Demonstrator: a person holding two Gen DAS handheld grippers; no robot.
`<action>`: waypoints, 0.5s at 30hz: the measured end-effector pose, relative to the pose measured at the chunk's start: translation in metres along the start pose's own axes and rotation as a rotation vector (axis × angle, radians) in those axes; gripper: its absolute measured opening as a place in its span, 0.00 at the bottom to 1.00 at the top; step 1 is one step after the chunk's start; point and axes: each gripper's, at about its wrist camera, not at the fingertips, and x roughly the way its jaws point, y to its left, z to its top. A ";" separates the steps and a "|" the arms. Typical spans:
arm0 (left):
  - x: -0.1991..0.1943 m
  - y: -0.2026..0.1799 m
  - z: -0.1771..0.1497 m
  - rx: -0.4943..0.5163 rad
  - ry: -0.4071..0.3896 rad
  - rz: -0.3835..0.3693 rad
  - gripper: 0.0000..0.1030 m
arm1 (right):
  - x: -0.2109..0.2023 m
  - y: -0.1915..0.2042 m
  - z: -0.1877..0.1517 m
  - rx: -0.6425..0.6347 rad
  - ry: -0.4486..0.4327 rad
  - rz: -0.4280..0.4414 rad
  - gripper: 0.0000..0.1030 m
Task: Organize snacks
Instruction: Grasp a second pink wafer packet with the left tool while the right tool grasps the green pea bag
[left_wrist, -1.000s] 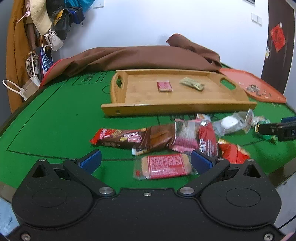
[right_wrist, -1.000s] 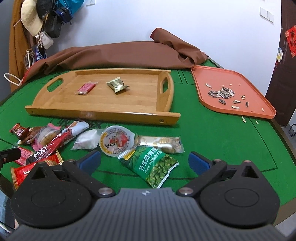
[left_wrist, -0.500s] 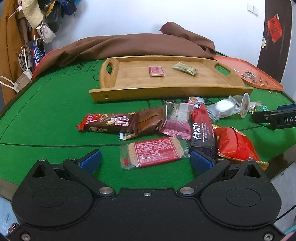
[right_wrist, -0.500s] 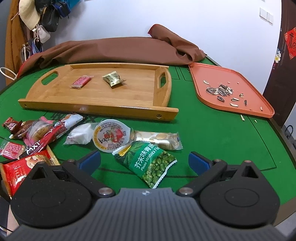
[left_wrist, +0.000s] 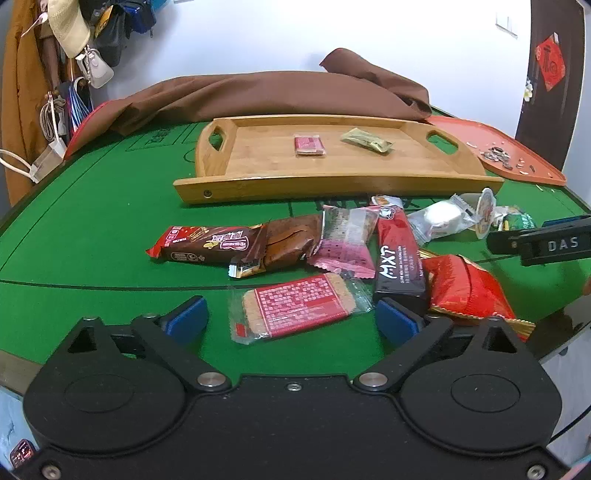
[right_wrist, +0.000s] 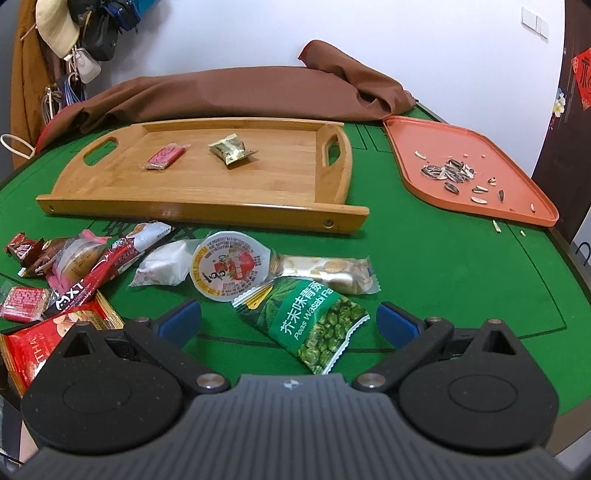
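Snacks mostly lie loose on the green table (right_wrist: 424, 258), so the sorting is at an early stage. Only two pieces sit in the wooden tray (right_wrist: 199, 212): a small red packet (right_wrist: 165, 156) and a gold wrapper (right_wrist: 231, 150), a little apart from each other on its floor. Everything else is outside it, in a scattered row just in front of the tray's near wall.

Left tool (left_wrist: 291, 315) has its jaws wide apart, though they have just been closing a little, with the red biscuit pack (left_wrist: 299, 306) lying on the felt between them and neither pad pressing on it. That pack looks like the next one to go. Beside it lie a chocolate bar (left_wrist: 218, 245), a pink-wrapped cake (left_wrist: 345, 242), a black bar (left_wrist: 399, 258) and a red bag (left_wrist: 465, 288), some overlapping.

Right tool (right_wrist: 288, 321) is also spread open and empty, with the green wasabi pea bag (right_wrist: 317, 325) between its jaws on the table. Near it are a round jelly cup (right_wrist: 231, 266), a white wrapped sweet (right_wrist: 166, 267) and a pale cracker pack (right_wrist: 332, 271); whether the cup rests on that pack is hard to tell.

An orange tray (right_wrist: 524, 210) holding sunflower seeds (right_wrist: 448, 173) stands to the right.
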 end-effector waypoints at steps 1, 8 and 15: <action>-0.001 -0.001 0.000 0.002 -0.002 -0.003 0.90 | 0.001 0.000 0.000 0.002 0.003 0.001 1.00; -0.004 0.000 0.003 0.006 -0.008 -0.017 0.67 | 0.007 0.000 -0.001 0.021 0.020 0.013 1.00; -0.003 0.001 0.006 -0.002 -0.010 -0.001 0.52 | 0.008 0.001 -0.002 0.020 0.021 0.011 1.00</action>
